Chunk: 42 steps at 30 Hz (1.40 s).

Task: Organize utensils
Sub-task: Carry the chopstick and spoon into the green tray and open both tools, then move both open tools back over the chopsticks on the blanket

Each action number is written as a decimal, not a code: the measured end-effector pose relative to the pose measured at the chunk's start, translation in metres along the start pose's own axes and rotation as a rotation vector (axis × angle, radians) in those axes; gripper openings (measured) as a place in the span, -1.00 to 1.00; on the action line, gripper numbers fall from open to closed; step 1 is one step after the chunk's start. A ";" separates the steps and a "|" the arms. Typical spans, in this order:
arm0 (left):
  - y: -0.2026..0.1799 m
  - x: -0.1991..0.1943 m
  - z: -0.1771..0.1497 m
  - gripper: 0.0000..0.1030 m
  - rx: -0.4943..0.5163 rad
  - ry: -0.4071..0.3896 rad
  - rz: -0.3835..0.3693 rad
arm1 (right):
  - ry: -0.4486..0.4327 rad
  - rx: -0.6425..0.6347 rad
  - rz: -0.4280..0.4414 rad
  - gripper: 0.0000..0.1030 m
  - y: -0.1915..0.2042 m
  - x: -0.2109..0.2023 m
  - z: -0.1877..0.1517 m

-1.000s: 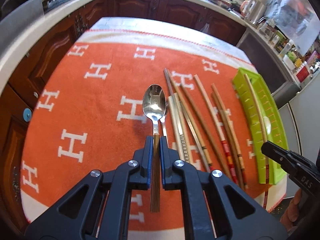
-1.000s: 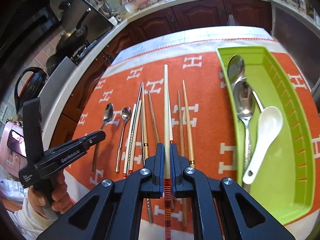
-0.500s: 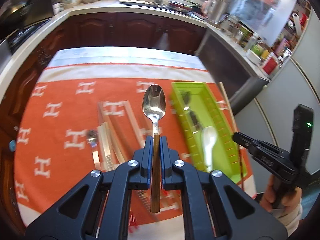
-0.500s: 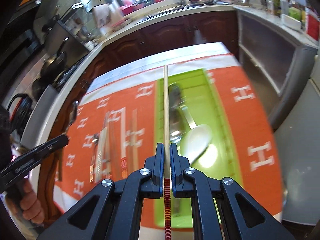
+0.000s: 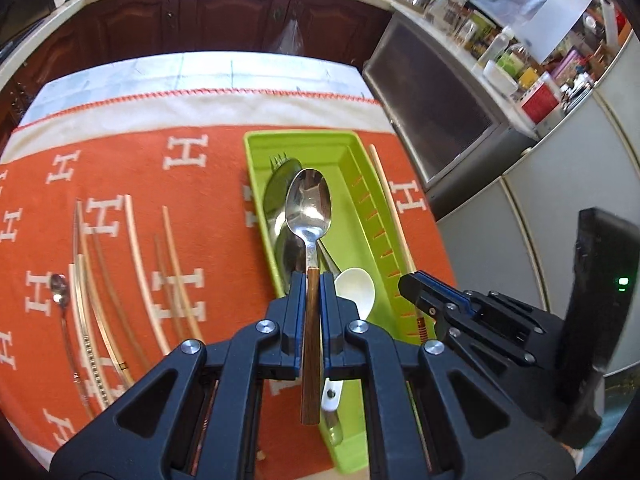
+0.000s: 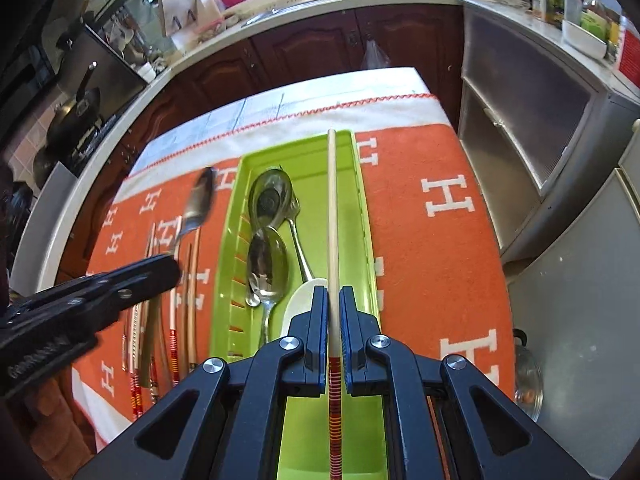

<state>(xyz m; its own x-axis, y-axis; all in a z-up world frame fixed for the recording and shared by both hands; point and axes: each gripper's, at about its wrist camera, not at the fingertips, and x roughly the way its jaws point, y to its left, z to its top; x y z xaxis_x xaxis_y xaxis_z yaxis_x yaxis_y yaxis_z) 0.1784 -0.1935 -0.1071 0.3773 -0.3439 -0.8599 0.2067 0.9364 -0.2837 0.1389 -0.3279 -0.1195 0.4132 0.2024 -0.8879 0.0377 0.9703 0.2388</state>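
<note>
Spoon (image 5: 309,216) is clamped by left gripper (image 5: 311,300) at frame centre above green tray (image 5: 352,148); chopstick (image 6: 332,216) is pinched in right gripper (image 6: 333,320), ready for sorting.

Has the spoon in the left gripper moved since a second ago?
Yes. The left gripper has carried the wooden-handled spoon sideways from above the chopsticks on the orange cloth to above the green tray.

A wood-handled steel spoon (image 5: 308,208) hangs bowl-forward over the lime-green plastic tray (image 5: 352,184) (which holds two steel spoons (image 6: 268,240) and a white ceramic spoon (image 5: 356,290)). A pale red-banded chopstick (image 6: 332,216) points along the tray; loose chopsticks (image 5: 132,264) lie on the cloth.
</note>
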 end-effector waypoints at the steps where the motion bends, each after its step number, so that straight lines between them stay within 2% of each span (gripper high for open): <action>1: -0.001 0.005 0.000 -0.92 0.002 0.004 0.006 | 0.006 -0.003 0.000 -0.89 0.001 0.004 0.001; 6: -0.007 0.030 -0.001 -0.91 0.017 0.030 0.023 | 0.029 -0.011 -0.036 -0.87 0.005 0.023 0.003; 10: -0.012 0.036 -0.005 -0.91 0.046 0.035 0.031 | 0.023 0.000 -0.018 -0.62 0.009 0.025 0.004; 12: -0.012 0.031 -0.006 -0.91 0.058 0.032 0.033 | 0.007 -0.006 -0.029 -0.62 0.011 0.020 0.004; 23: 0.001 -0.028 -0.017 -0.90 0.098 -0.003 0.042 | -0.047 -0.009 -0.027 -0.61 0.027 -0.015 -0.005; 28: 0.015 -0.056 -0.024 -0.89 0.110 -0.028 0.073 | -0.071 -0.031 -0.012 -0.61 0.039 -0.032 -0.011; 35: 0.055 -0.101 -0.031 -0.88 0.089 -0.068 0.125 | -0.094 -0.080 0.028 -0.61 0.076 -0.055 -0.021; 42: 0.105 -0.130 -0.036 -0.88 0.027 -0.097 0.176 | -0.066 -0.136 0.081 -0.61 0.114 -0.053 -0.026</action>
<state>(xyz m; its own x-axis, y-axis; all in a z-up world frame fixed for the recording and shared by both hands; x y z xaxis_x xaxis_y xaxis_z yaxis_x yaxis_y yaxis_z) 0.1183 -0.0483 -0.0404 0.4948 -0.1811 -0.8499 0.1529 0.9809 -0.1200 0.0973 -0.2248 -0.0560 0.4686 0.2756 -0.8393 -0.1195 0.9611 0.2489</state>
